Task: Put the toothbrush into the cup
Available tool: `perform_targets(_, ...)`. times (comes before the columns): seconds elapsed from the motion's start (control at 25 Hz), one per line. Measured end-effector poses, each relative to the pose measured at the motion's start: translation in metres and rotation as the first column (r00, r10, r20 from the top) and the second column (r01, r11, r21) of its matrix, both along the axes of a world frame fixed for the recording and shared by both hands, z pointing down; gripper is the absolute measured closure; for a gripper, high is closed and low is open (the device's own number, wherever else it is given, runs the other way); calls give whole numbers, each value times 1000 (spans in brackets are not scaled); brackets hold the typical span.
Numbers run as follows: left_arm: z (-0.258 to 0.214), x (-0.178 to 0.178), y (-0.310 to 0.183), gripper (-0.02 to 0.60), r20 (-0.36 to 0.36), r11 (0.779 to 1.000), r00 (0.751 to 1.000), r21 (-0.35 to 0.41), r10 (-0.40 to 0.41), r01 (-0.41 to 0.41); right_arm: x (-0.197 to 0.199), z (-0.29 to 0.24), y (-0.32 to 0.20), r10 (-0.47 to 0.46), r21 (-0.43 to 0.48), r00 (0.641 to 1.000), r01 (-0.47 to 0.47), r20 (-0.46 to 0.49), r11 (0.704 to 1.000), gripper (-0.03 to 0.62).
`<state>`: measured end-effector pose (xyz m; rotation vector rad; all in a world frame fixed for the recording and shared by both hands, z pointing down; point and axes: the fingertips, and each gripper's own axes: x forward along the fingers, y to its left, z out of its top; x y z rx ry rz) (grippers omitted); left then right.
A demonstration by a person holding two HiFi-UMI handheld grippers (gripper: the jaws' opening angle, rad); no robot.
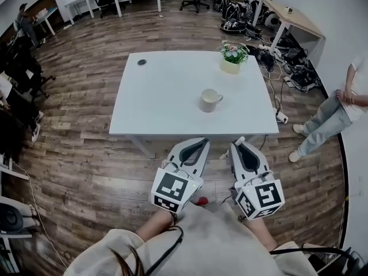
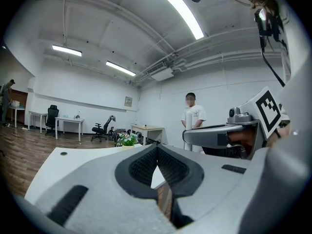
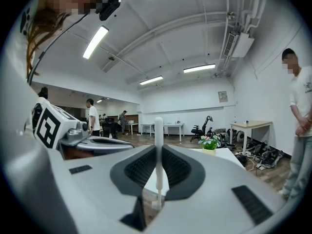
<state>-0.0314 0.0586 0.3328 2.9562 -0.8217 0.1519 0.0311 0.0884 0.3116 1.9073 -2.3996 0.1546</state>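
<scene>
A cream cup [image 1: 210,100] stands upright on the white table [image 1: 167,102], right of its middle. Both grippers hover side by side over the floor, short of the table's near edge. My right gripper [image 1: 238,143] [image 3: 158,152] is shut on a white toothbrush [image 3: 158,130], which stands upright between the pads and pokes out above and below them. My left gripper [image 1: 200,141] [image 2: 157,152] is shut with nothing in it. The cup does not show in either gripper view.
A potted plant [image 1: 233,57] sits near the table's far right corner, and a small dark round thing [image 1: 142,62] lies at the far left. A person [image 1: 339,111] stands to the right, beside cables and gear on the floor [image 1: 290,73]. Desks and office chairs line the back.
</scene>
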Motion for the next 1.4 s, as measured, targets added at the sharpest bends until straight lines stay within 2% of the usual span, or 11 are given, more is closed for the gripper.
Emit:
perform_targets(0.24,3,-12,-7,574,-4,1000,1000,-13,3,-3,-4,-2,-2,29,-4,1000,-29,2,1000,545)
perform_targets(0.6,13,0,-35,574,12,1000,1000,-20,-1,1,10,3,-31,31,2,999,-31,14,1000,546)
perform_targets(1.0,20,41,-103,574,28,1000,999,-6,-26,27,47,10,-101,-14,7,1000,14,3,1000,546)
perform_targets(1.4,47,60,-171,574,74,993,994,-87,-74,81,62,26,-180,-98,-29,995,99,24,995,546)
